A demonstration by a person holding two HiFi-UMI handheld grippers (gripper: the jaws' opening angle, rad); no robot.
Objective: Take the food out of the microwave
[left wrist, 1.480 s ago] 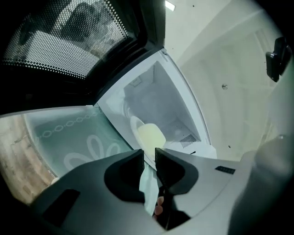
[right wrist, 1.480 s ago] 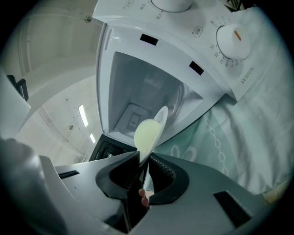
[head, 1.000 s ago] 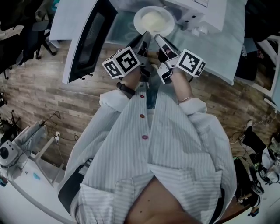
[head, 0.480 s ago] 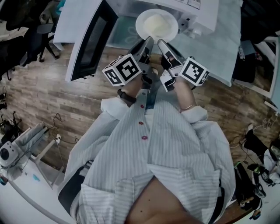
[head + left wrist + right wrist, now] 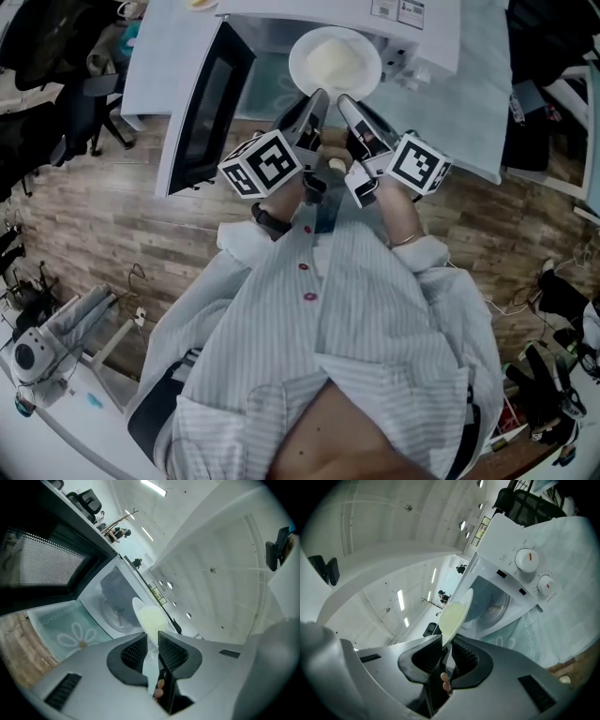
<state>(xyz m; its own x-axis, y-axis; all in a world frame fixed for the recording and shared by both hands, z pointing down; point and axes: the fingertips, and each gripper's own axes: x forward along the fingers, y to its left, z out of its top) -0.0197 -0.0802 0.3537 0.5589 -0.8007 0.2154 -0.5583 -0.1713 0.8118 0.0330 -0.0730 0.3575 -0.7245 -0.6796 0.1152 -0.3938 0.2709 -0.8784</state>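
Observation:
A white plate (image 5: 335, 62) of pale food hangs in front of the open microwave (image 5: 412, 17). My left gripper (image 5: 315, 97) and right gripper (image 5: 344, 101) each pinch its near rim, side by side. The left gripper view has the plate (image 5: 148, 622) running edge-on into the left gripper (image 5: 151, 649), whose pads press on the rim. The right gripper view has the plate (image 5: 453, 615) clamped the same way in the right gripper (image 5: 446, 652). Behind it the microwave cavity (image 5: 493, 605) with its glass turntable (image 5: 114, 609) stands bare.
The microwave door (image 5: 204, 94) swings open to the left, dark window (image 5: 42, 564) facing out. Two control knobs (image 5: 528, 559) sit on its right panel. A pale teal cloth (image 5: 469, 103) with a flower print (image 5: 70, 635) covers the table. Wood floor lies below, chairs and cables around.
Both grippers have risen together with the plate still clamped in them. The plate keeps its place before the cavity. More of the microwave top and door shows.

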